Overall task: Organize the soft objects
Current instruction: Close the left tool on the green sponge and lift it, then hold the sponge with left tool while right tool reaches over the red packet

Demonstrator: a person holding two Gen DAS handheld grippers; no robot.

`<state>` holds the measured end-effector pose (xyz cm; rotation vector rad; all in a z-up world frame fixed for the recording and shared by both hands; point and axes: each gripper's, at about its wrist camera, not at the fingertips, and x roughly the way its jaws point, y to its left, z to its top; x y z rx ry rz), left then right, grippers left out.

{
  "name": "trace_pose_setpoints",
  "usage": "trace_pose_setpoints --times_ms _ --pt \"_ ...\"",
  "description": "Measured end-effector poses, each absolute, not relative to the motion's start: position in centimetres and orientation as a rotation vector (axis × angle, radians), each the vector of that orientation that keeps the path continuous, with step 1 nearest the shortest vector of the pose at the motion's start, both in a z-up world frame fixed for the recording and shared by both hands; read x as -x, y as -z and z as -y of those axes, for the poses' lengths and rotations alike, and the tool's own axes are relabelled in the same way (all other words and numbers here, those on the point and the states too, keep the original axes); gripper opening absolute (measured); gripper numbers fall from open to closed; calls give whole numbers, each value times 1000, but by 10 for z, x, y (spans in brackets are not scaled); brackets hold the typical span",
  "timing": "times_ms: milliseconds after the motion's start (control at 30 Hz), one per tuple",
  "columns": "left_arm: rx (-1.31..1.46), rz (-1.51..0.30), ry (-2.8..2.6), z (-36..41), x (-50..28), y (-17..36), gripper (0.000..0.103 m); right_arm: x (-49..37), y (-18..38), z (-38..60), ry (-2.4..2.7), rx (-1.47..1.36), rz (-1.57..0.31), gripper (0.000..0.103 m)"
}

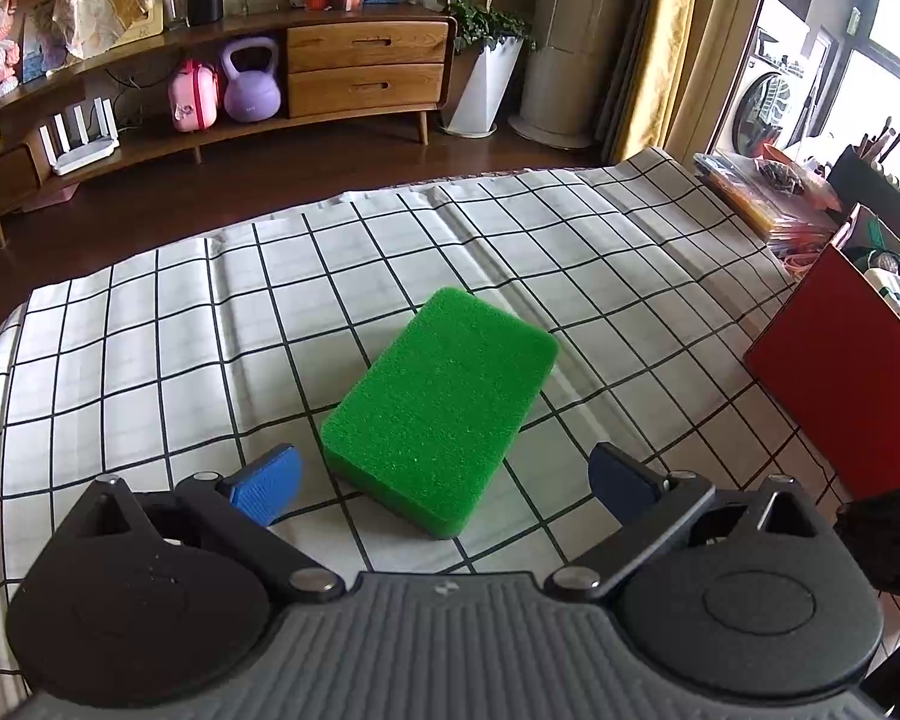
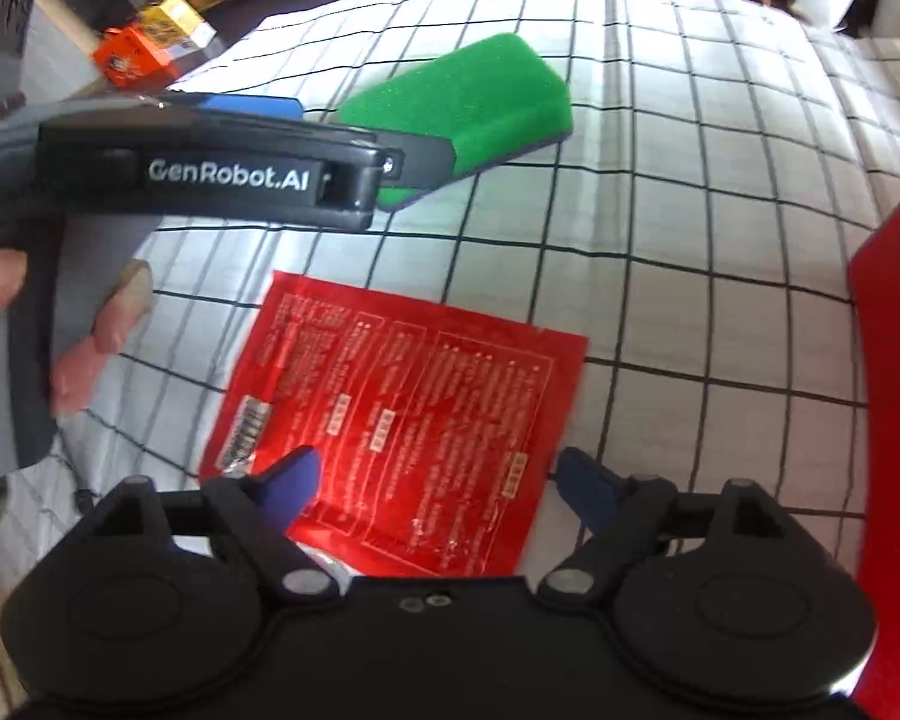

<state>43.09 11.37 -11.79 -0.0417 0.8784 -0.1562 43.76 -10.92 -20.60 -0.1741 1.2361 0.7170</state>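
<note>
A green sponge [image 1: 444, 408] lies flat on the checked cloth [image 1: 150, 360], its near corner between the blue pads of my left gripper [image 1: 441, 471], which stands open around it without touching. In the right wrist view the same sponge [image 2: 474, 102] sits at the back, with the left gripper [image 2: 372, 135] seen from the side, one finger [image 2: 420, 159] against its near end. A flat red foil packet [image 2: 414, 420] lies on the cloth under my right gripper [image 2: 437, 471], which is open, its fingers standing above the packet's near part.
A red box [image 1: 840, 372] stands on the right edge of the cloth, its wall [image 2: 894, 360] close to my right gripper. A hand [image 2: 90, 330] grips the left tool's handle. Stacked clutter [image 1: 774, 198] sits at the far right; a wooden sideboard [image 1: 366, 69] lines the far wall.
</note>
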Motion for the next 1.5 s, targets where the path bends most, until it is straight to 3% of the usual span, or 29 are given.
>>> trace_pose_setpoints --times_ms 33,100,133,233,267,300,833,967,1033,1100,1133,1167,1200,1333,1400,1500 --pt "43 -879 153 -115 -431 119 103 -436 205 107 -699 187 -1229 72" --pt "51 -884 147 -117 -432 121 103 -432 203 105 -662 213 -1209 49" --pt "53 -885 145 -118 -433 122 103 -431 203 103 -641 235 -1199 47" --pt "56 -885 136 -121 -433 124 103 -432 201 107 -619 226 -1188 31" --pt "60 -885 135 -122 -433 125 103 -433 201 108 -615 217 -1187 10" --pt "61 -886 132 -123 -433 126 103 -435 202 111 -615 199 -1188 0" --pt "-75 -858 162 -106 -445 135 103 -453 205 124 -673 132 -1146 1" --pt "-115 -867 164 -97 -455 144 103 -451 200 131 -695 122 -1157 16" --pt "-107 -871 167 -96 -457 147 103 -448 199 127 -717 136 -1158 19" --pt "-116 -861 163 -94 -457 150 101 -448 199 126 -730 151 -1169 32" --pt "-127 -853 157 -93 -457 150 98 -449 199 124 -730 161 -1174 34" --pt "-137 -848 148 -92 -456 150 84 -449 200 122 -735 167 -1179 37" --pt "-140 -848 141 -92 -456 151 81 -448 201 121 -738 172 -1177 39" --pt "-127 -834 147 -93 -454 149 79 -443 202 115 -755 180 -1175 51" --pt "-121 -838 137 -95 -453 148 77 -441 201 110 -761 187 -1170 66" --pt "-110 -839 118 -101 -448 146 75 -437 199 99 -760 193 -1167 76"
